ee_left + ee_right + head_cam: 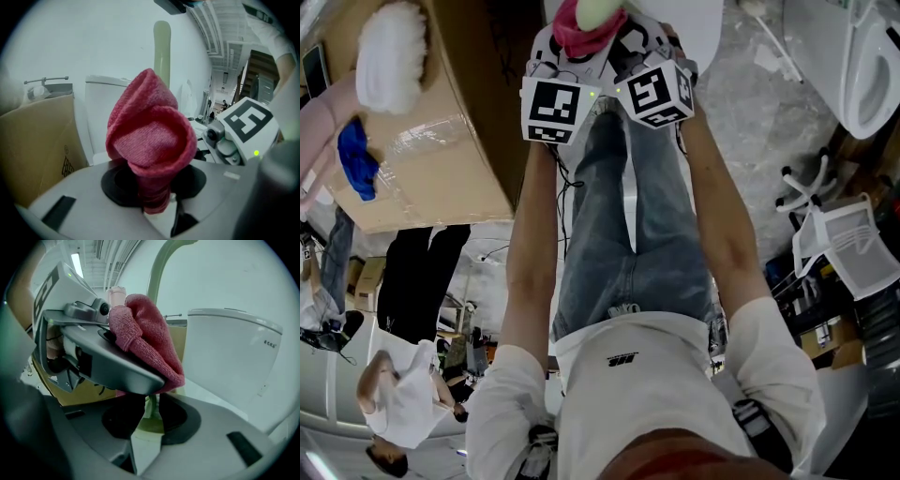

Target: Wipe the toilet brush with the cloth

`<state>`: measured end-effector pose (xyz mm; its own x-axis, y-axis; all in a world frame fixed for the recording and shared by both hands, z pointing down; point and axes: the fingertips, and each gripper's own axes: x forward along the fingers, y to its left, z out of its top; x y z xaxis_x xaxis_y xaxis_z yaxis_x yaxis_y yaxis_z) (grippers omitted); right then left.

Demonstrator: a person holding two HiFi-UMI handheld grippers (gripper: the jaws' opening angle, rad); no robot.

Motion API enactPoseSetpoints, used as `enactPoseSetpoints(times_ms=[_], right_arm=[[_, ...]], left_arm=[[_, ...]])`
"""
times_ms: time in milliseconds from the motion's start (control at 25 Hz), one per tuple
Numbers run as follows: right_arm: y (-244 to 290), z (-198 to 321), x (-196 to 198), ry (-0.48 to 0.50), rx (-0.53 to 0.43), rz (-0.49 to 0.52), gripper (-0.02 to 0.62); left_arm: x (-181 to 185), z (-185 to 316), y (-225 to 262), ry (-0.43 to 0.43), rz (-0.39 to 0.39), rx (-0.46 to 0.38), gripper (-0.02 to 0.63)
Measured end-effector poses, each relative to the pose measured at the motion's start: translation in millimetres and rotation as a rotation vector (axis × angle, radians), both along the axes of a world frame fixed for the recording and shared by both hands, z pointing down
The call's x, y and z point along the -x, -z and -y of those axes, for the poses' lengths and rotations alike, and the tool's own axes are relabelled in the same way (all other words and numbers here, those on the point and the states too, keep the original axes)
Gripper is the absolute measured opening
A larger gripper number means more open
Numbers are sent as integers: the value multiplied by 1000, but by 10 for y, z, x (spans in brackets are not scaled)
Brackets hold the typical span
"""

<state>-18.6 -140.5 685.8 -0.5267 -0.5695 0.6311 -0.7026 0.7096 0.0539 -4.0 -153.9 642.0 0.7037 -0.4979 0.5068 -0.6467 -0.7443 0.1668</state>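
- The right gripper (149, 413) has its fingers closed on the pale green handle of the toilet brush (157, 273), one dark pad against each side of it.
- From between those fingers the handle runs upward, away from the gripper. Its long axis is close to upright, and it leans to the right near the top in the right gripper view.
- The brush's head is in no view, so only the handle can be told.
- The left gripper (154, 197) is clamped on the red cloth (150, 140). The pinched part sits between the fingers, and the loose part bulges up and forward past the fingertips in a rounded fold.
- In the left gripper view the handle (162, 47) stands upright just behind the cloth, its rounded end above the fold.
- In the right gripper view the cloth (150, 343) lies against the handle just above the right fingers. Whether it wraps around the handle cannot be told.
- The left gripper's body crosses just in front of the right fingers, and the two marker cubes sit side by side in the head view.
- Beyond both sets of fingertips stand a white toilet (229, 352) and a cardboard box (37, 140).
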Motion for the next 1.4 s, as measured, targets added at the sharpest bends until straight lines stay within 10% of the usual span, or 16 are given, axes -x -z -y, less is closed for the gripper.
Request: enactPoseSetpoints(times_ms=[1400], right_arm=[[-40, -6, -28, 50, 23, -85, 57]], left_arm=[[-175, 174, 1227, -107, -116, -137, 127]])
